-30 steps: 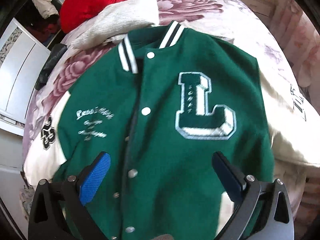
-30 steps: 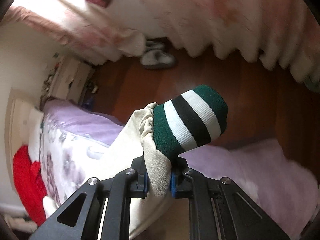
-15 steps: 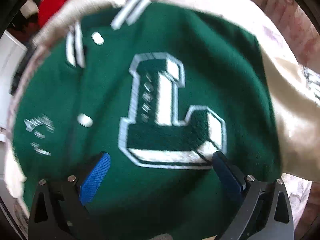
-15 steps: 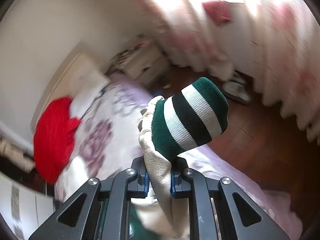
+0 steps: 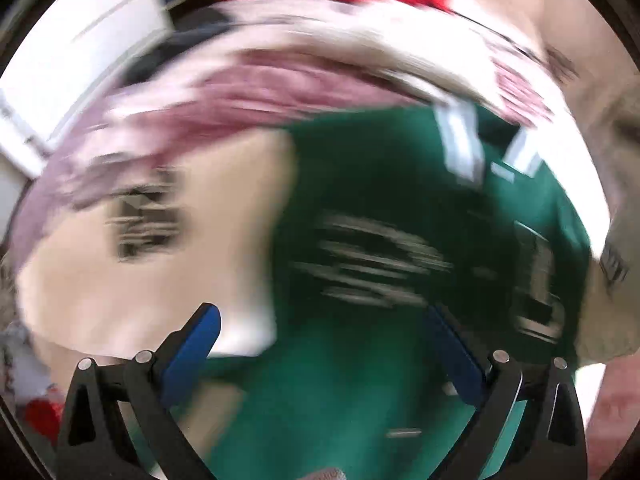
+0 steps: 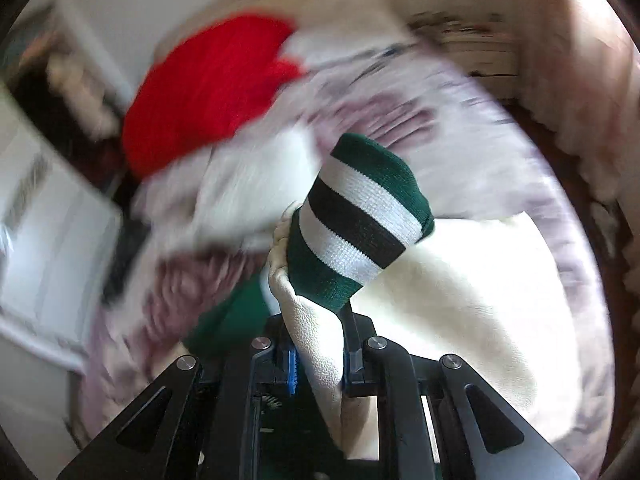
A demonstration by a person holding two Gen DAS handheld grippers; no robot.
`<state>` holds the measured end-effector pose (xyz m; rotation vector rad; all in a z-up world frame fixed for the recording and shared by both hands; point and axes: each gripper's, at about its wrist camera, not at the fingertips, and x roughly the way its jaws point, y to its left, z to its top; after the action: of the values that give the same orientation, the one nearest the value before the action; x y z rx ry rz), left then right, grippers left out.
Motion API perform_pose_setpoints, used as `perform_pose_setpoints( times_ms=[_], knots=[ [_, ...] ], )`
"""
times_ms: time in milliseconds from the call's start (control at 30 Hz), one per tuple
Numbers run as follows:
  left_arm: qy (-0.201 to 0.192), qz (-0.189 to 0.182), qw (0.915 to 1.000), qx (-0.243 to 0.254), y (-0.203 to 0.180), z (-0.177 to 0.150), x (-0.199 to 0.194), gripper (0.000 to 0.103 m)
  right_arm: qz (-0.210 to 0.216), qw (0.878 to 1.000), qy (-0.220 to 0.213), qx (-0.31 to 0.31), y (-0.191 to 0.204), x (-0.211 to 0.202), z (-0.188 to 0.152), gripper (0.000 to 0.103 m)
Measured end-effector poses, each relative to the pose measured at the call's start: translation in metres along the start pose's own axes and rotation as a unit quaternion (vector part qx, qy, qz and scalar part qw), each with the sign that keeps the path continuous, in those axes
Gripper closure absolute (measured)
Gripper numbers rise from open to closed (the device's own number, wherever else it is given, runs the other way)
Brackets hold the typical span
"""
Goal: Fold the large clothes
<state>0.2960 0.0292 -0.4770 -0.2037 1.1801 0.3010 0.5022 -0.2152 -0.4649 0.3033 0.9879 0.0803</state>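
Observation:
A green varsity jacket [image 5: 360,380] with cream sleeves lies on a floral bedspread [image 5: 248,96], badly blurred in the left wrist view. Its cream sleeve [image 5: 132,292] spreads at the left. My left gripper [image 5: 324,320] hangs open above the jacket, one blue finger [image 5: 192,352] over the sleeve seam, nothing between the two. In the right wrist view my right gripper [image 6: 320,360] is shut on the other cream sleeve [image 6: 316,336] just below its striped green, white and black cuff [image 6: 360,220], which sticks up past the fingertips.
A red garment [image 6: 208,92] and a white fleecy one [image 6: 248,192] lie at the head of the bed. White furniture [image 6: 48,240] stands at the left. Dark wooden floor [image 6: 576,176] and pale curtains [image 6: 584,64] are at the right.
The left gripper swept sideways over the jacket from the big letter patch to the opposite sleeve. The right gripper swung the held cuff from over the floor to over the bed.

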Motion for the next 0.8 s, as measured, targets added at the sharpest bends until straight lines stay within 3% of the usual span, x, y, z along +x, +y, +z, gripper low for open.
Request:
perform_pose_setpoints(
  times_ms=[167,267,367,433,467,500,567,633,733,767,800],
  knots=[
    [-0.018,0.092,0.994,-0.056,0.144,0.008,-0.007,0.0,-0.035,0.993,0.072,-0.085,0.121,0.13,-0.08,0.087],
    [-0.004,0.137,0.9864,-0.09,0.22,-0.003,0.0,0.0,-0.053,0.981,0.135,-0.131,0.162,0.183,-0.128,0.077],
    [0.03,0.148,0.9777,-0.146,0.284,-0.024,0.009,0.0,-0.041,0.977,0.14,-0.153,0.16,0.178,-0.137,0.069],
    [0.053,0.129,0.968,-0.208,0.327,-0.045,0.014,0.0,0.001,0.98,0.157,-0.126,0.148,0.155,-0.137,0.067],
    [0.063,0.12,0.9621,-0.236,0.341,-0.055,0.017,0.0,0.023,0.98,0.167,-0.101,0.14,0.143,-0.134,0.056],
    [0.074,0.111,0.9533,-0.271,0.361,-0.069,0.022,0.0,0.057,0.98,0.177,-0.068,0.13,0.13,-0.132,0.038],
    [0.091,0.085,0.9363,-0.329,0.385,-0.089,0.034,0.0,0.096,0.979,0.18,-0.014,0.11,0.102,-0.126,0.025],
    [0.1,0.044,0.9142,-0.39,0.399,-0.107,0.049,0.0,0.09,0.981,0.172,0.01,0.1,0.088,-0.11,0.025],
    [0.097,-0.028,0.8776,-0.469,0.425,-0.123,0.079,0.0,0.047,0.985,0.164,0.035,0.085,0.085,-0.104,0.025],
    [0.091,-0.043,0.8706,-0.482,0.431,-0.124,0.089,0.0,0.041,0.985,0.164,0.046,0.083,0.092,-0.104,0.026],
    [0.091,-0.045,0.8675,-0.487,0.435,-0.123,0.096,0.002,0.035,0.984,0.164,0.052,0.085,0.099,-0.102,0.034]
  ],
)
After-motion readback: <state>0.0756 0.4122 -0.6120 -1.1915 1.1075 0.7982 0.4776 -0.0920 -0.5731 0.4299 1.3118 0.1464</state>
